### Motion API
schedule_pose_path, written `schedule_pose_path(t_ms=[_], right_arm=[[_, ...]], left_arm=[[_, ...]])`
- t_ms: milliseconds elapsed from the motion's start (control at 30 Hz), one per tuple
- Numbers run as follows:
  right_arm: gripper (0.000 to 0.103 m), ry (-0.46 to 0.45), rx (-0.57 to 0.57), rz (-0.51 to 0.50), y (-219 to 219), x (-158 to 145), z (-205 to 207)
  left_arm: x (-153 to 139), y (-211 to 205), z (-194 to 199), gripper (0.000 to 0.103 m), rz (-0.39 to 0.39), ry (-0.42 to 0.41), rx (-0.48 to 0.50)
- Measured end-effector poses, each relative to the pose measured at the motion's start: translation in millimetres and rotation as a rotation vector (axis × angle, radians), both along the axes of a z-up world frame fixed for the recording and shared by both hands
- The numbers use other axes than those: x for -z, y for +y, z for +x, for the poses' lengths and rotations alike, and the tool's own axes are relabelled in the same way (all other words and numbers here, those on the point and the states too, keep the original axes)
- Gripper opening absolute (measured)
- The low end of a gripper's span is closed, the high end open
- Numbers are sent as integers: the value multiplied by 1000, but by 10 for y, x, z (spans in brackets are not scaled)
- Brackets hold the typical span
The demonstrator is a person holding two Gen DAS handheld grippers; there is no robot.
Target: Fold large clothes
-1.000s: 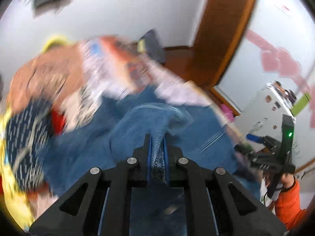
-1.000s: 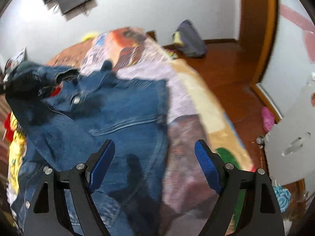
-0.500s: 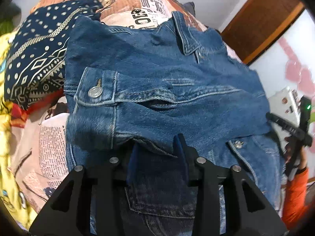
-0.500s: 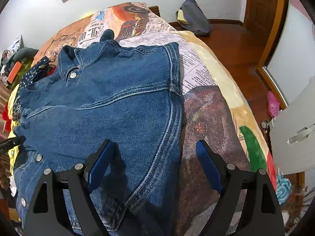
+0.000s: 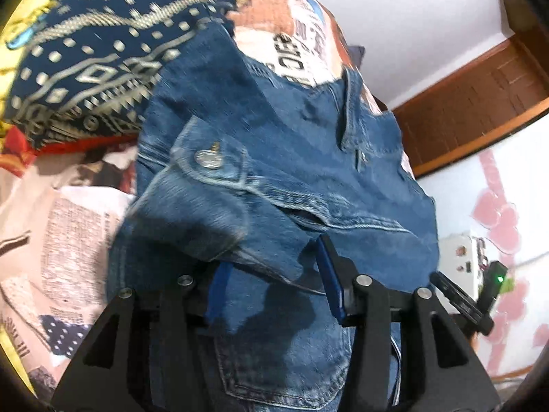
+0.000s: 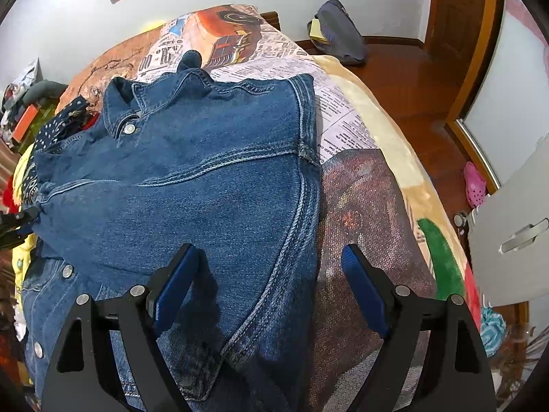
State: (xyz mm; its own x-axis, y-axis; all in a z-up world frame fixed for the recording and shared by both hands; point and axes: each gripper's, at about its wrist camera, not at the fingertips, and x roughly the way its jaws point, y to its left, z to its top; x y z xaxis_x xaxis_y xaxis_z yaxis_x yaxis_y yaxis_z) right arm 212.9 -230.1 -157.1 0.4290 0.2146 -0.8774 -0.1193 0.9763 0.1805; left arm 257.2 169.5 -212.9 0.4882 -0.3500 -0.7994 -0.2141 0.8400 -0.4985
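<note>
A blue denim jacket [image 6: 212, 185] lies on the bed, one side folded over the body, collar toward the far end. In the left wrist view the jacket [image 5: 274, 178] fills the middle, its folded sleeve cuff with a metal button [image 5: 207, 158] lying over the fingertips. My left gripper [image 5: 271, 285] is open, the fold edge lying loose between its blue pads. My right gripper [image 6: 271, 281] is open and empty just above the jacket's near right edge. The right gripper also shows at the right edge of the left wrist view [image 5: 463, 305].
The bed has a newspaper-print cover [image 6: 260, 55]. A navy patterned cloth [image 5: 85, 65] and yellow and red clothes [image 5: 13, 147] lie left of the jacket. A bag [image 6: 338, 32] sits on the wood floor beyond the bed. A white cabinet [image 6: 511, 237] stands at right.
My left gripper carried the sleeve over the jacket body, laid it down and opened its jaws. The right gripper stayed open above the jacket's right edge.
</note>
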Motion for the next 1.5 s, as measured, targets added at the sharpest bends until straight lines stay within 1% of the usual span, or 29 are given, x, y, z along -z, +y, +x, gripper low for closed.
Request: schedule_pose_path(t_ms=[67, 100, 167, 233, 300, 433, 467, 500, 533, 567, 633, 667, 700, 733, 800, 900, 967, 1000, 1067, 1133, 1200, 1233, 1333, 1400, 1500], right_arm=[[83, 0, 2, 3, -8, 5, -1], [83, 0, 2, 4, -11, 4, -5], [83, 0, 1, 9, -18, 11, -4], [83, 2, 1, 15, -22, 21, 1], [83, 2, 4, 20, -24, 24, 7], [83, 0, 8, 14, -13, 11, 4], [83, -2, 6, 6, -2, 0, 0], [83, -4, 3, -1, -3, -9, -3], [83, -6, -2, -10, 5, -23, -5], [83, -9, -8, -18, 9, -43, -5], [83, -18, -16, -26, 11, -87, 10], [83, -23, -17, -30, 15, -107, 23], [83, -30, -18, -32, 14, -134, 43], [83, -37, -18, -32, 15, -162, 62], [83, -52, -20, -34, 29, -218, 111], [83, -79, -36, -49, 94, -306, 180], [83, -99, -48, -62, 146, -364, 228], [83, -110, -56, -67, 182, -394, 261], [83, -125, -75, -75, 254, -429, 329], [83, -126, -100, -94, 342, -422, 416], [83, -107, -136, -116, 441, -350, 525], [83, -87, -153, -134, 487, -290, 578], [83, -8, -207, -215, 638, -33, 715], [83, -2, -241, -269, 707, 95, 722], [85, -18, -259, -301, 740, 111, 707]], left_arm=[[-64, 82, -85, 49, 82, -1, -38], [-92, 121, -131, 49, 100, -6, -48], [-84, 228, -148, 55, 85, -13, -63], [-19, 307, -126, 56, 40, 6, -74], [61, 303, -55, 56, 20, 18, -56], [249, 217, 184, 55, 49, 63, -46], [244, 193, 228, 52, 66, 61, -53], [213, 155, 268, 48, 101, 54, -55], [131, 77, 324, 36, 153, 36, -47], [35, -4, 369, 30, 200, 15, -33], [-223, -215, 446, 25, 318, -54, -5], [-410, -365, 479, 24, 379, -108, 26], [-614, -519, 503, 24, 427, -167, 54], [-797, -655, 525, 23, 458, -220, 79], [-1113, -868, 538, 22, 488, -311, 123], [-1672, -1165, 461, 22, 477, -472, 208], [-1925, -1228, 356, 22, 476, -542, 228], [-2019, -1243, 314, 22, 474, -561, 228], [-2070, -1212, 261, 22, 474, -571, 228], [-1980, -1120, 224, 22, 495, -543, 221], [-1747, -973, 250, 22, 514, -460, 222], [-1538, -842, 266, 22, 515, -391, 225], [-981, -480, 280, 22, 476, -212, 206], [-635, -249, 221, 22, 430, -116, 188], [-314, -51, 76, 23, 382, -40, 164]])
